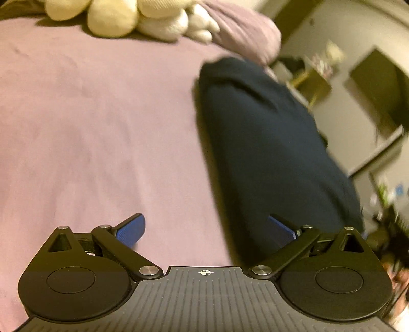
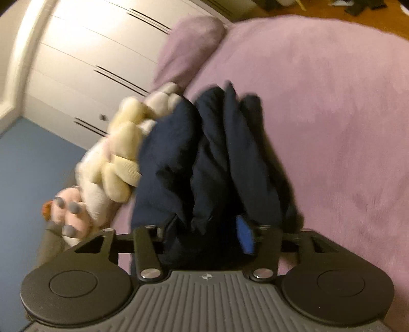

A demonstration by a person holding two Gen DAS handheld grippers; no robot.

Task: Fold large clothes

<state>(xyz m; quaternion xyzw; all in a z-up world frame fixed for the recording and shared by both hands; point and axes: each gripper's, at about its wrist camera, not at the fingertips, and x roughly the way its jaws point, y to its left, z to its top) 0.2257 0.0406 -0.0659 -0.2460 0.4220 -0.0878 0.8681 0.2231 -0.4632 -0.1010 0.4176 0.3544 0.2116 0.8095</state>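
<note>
A dark navy garment (image 1: 268, 143) hangs in a long bunched column at the right of the left wrist view, over the lilac bed sheet (image 1: 102, 127). My left gripper (image 1: 205, 231) is open and empty, its blue pads (image 1: 130, 233) wide apart, left of the garment. In the right wrist view the same navy garment (image 2: 212, 158) is bunched in thick folds between the fingers. My right gripper (image 2: 204, 237) is shut on it; one blue pad (image 2: 245, 237) shows, the other is hidden by cloth.
Cream and white plush toys (image 1: 122, 18) lie at the head of the bed beside a lilac pillow (image 1: 245, 33). They also show in the right wrist view (image 2: 120, 153). A white wardrobe (image 2: 84, 58) and blue floor (image 2: 33, 178) lie beyond. Shelves and clutter (image 1: 358, 102) stand at right.
</note>
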